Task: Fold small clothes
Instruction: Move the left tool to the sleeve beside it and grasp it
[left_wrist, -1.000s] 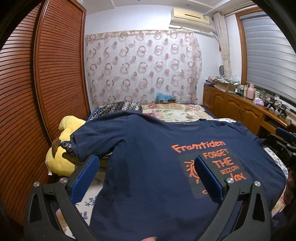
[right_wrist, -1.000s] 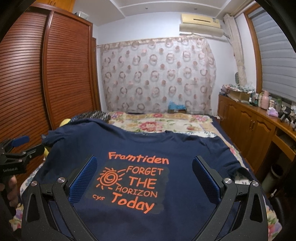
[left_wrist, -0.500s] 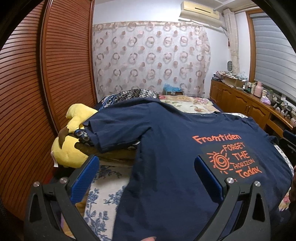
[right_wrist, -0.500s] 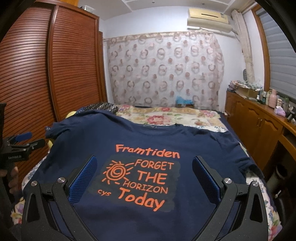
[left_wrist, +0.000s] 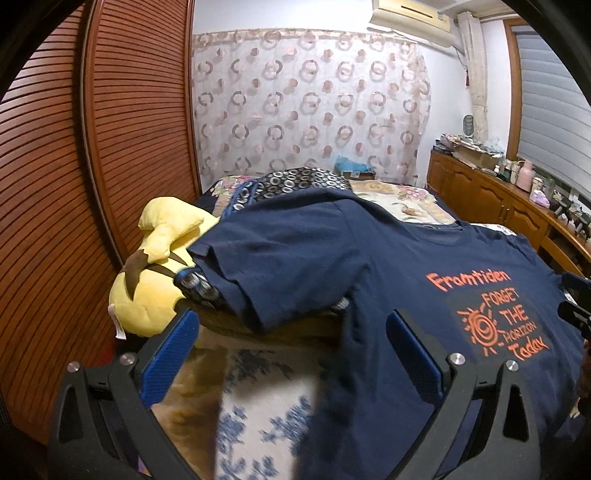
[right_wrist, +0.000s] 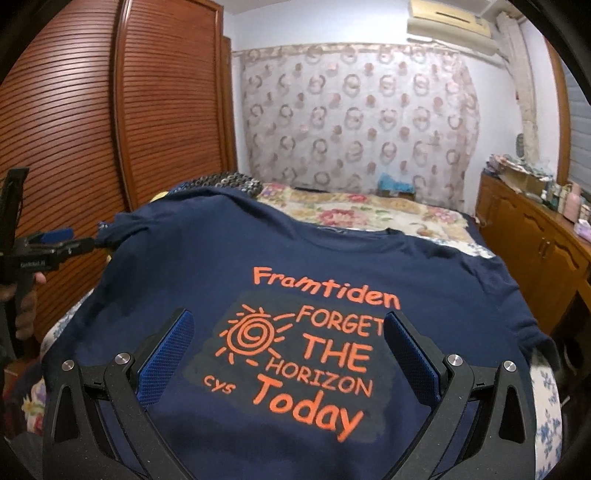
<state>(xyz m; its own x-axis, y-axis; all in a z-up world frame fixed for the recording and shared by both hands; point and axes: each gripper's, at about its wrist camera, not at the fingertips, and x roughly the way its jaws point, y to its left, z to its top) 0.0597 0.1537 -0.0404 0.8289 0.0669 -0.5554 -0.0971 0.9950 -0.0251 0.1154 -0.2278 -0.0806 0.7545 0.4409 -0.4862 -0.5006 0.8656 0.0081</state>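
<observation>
A navy T-shirt (right_wrist: 303, 258) lies spread print-up on the bed (right_wrist: 369, 214), its orange lettering and sun design facing the cameras. In the right wrist view the right gripper (right_wrist: 290, 350) hangs over the print with its jaws spread wide and nothing between them; the blue pads (right_wrist: 168, 354) sit at 8 and 4 o'clock of the frame, either side of the words. The collar lies at 12 o'clock from the print, toward the curtain (right_wrist: 354, 122). One sleeve reaches out to 10 o'clock, the other drapes off at 3 o'clock near the wooden cabinet (right_wrist: 535, 240).

At 9 o'clock in that view the left gripper (right_wrist: 55, 243) shows side-on, a hand (right_wrist: 26, 299) on its grip, just beside the sleeve tip.

In the left wrist view the left gripper (left_wrist: 291, 339) is likewise wide open and empty. It hovers over the shirt's (left_wrist: 388, 288) side edge, where the fabric meets the blue-flowered sheet (left_wrist: 266, 413). The sleeve (left_wrist: 266, 258) lies at 11 o'clock from the gripper, resting over a patterned dark cloth (left_wrist: 291, 181) and beside a yellow plush toy (left_wrist: 151, 269). The print sits at 3 o'clock. A slatted wardrobe (left_wrist: 92, 155) fills the 9 o'clock side.
</observation>
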